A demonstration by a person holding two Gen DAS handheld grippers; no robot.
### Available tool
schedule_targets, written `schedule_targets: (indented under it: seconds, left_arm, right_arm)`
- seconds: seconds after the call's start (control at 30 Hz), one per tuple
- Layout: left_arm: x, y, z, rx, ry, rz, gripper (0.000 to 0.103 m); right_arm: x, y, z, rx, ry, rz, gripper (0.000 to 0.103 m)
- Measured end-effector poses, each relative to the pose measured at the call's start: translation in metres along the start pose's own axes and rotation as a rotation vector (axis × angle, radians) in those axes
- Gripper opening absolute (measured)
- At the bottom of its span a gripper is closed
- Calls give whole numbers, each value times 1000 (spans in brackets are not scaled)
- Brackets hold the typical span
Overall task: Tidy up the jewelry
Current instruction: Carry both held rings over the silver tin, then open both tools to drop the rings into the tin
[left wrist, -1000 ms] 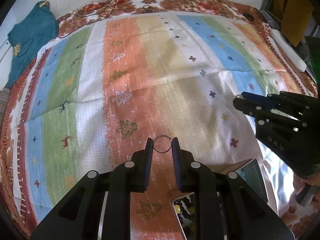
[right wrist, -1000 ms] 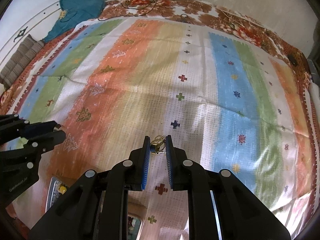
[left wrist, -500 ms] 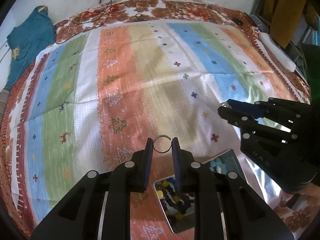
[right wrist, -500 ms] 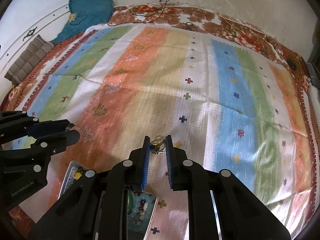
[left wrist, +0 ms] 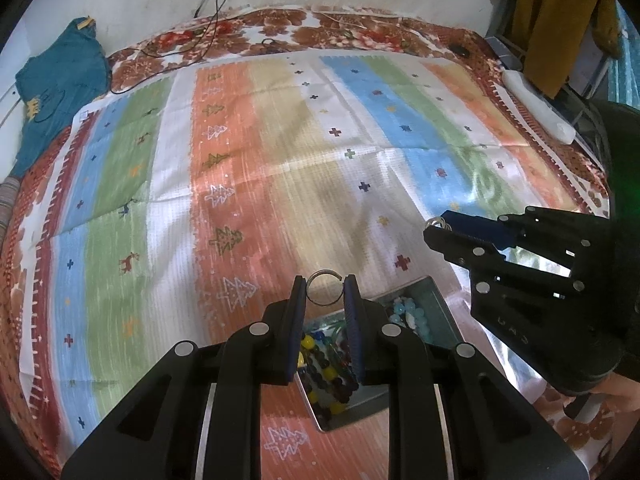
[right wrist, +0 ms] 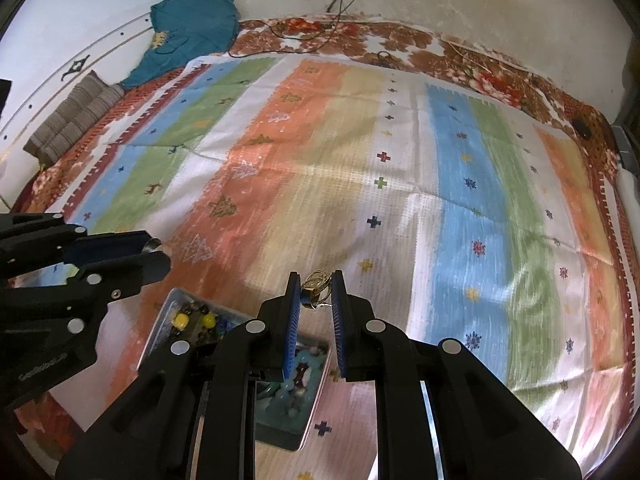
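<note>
Status: partly complete, two pieces in hand and not yet stowed. The left gripper [left wrist: 325, 289] is closed narrowly on a plain silver ring [left wrist: 324, 287], an open band pinched across its width between the blue pads and held clear above the bed. The right gripper [right wrist: 316, 292] holds a small gold-toned cluster [right wrist: 316, 288] at its tips; it appears to be a ring or a tangle of fine rings, but the view is too small to say which. Both pieces hang over or just beside a metal tray [left wrist: 434, 304] that lies on the striped bedspread [left wrist: 248, 184]. The tray is divided into compartments: one holds multicoloured beads [left wrist: 320, 356], dark with yellow, red and blue among them; another holds pale turquoise beads [left wrist: 408, 314]. Through the right wrist camera the same tray [right wrist: 160, 320] shows yellow beads in one compartment and a teal-lined compartment with small pieces directly under the gripper. Beaded items are therefore judged already sorted. No loose jewelry is visible elsewhere on the bedspread, so the two held pieces look to be among the last. Remaining work: lower each over its proper compartment and release. Which compartment suits rings cannot be determined from these views. Both pieces are small and could slip or bounce out on release.
</note>
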State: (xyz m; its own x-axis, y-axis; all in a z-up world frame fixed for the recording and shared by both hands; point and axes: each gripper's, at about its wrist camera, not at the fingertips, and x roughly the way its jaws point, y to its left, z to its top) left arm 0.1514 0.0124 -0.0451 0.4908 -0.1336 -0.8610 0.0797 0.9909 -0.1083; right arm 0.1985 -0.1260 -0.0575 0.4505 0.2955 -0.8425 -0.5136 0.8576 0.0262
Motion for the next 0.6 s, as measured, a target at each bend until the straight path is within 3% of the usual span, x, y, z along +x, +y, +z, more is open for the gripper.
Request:
schedule_targets:
  seconds: [0.53, 0.6]
  left_arm:
    - [-20, -17, -23, 17, -4, -28, 19]
    - [-21, -17, -26, 8, -2, -23, 25]
  right_arm:
    - [-20, 19, -28, -35, 8, 57, 16]
    - [-21, 17, -30, -22, 12, 65, 17]
